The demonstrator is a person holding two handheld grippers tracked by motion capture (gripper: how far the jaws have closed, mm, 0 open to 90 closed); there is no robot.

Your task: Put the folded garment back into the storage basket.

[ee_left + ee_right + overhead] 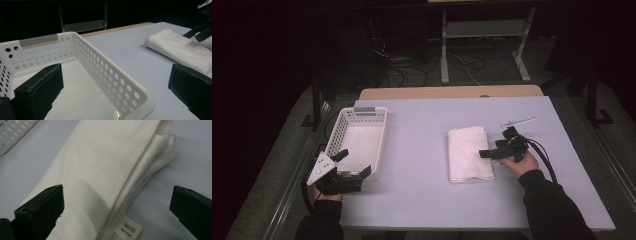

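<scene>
While the right tool (498, 150) hangs wide over the towel (468, 152)
Towel runs twelve-to-six; basket (377, 135) waits at nine, near the wide left tool (353, 162)

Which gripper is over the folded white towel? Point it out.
The right gripper, open, with its jaws astride the towel's right edge. The left gripper is open at the white basket's near end instead.
</scene>
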